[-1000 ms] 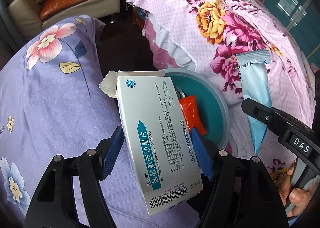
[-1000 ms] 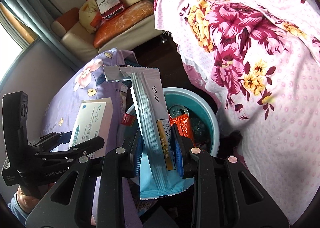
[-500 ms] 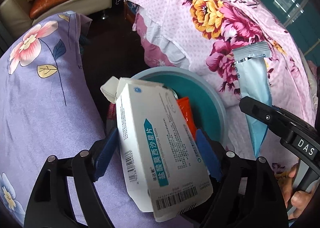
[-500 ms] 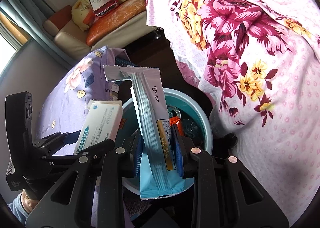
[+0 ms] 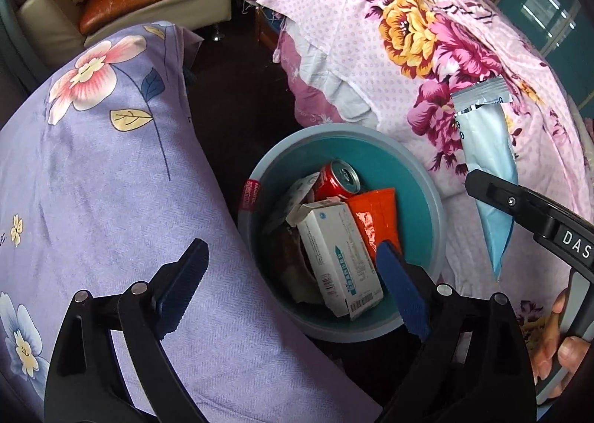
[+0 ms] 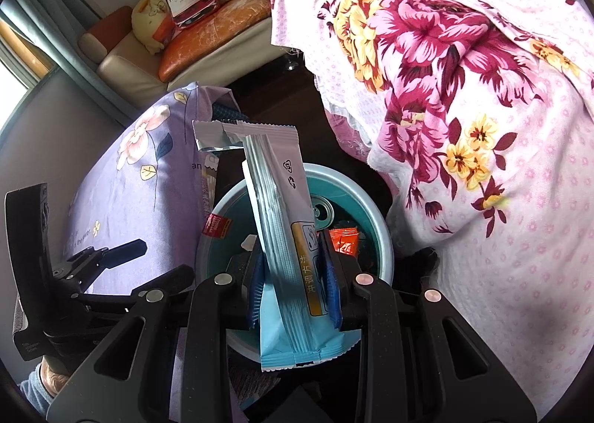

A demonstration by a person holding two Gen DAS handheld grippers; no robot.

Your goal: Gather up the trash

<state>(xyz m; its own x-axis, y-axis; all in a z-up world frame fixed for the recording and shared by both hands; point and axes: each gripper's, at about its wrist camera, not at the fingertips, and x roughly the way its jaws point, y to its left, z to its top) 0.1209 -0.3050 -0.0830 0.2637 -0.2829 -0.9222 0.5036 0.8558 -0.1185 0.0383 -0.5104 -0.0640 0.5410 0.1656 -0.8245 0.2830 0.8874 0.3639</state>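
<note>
A round teal plastic bin (image 5: 427, 200) stands on the dark floor between a lilac flowered bedspread (image 5: 92, 182) and a pink flowered bedspread (image 5: 371, 33). Inside it lie a white cardboard medicine box (image 5: 336, 256), a red drink can (image 5: 338, 178) and an orange foil wrapper (image 5: 375, 219). The left tongs (image 5: 293, 282) hang above the bin, jaws opening, nothing between them. The right tongs (image 6: 293, 285) pinch a pale blue foil sachet (image 6: 286, 237) upright over the bin.

Soft daylight from the window (image 6: 15, 63) at left, floral bedspread (image 6: 482, 89) bright, floor (image 5: 230, 96) between furniture in deep shadow, sharp centre, fisheye bending, dark vignetted corners
</note>
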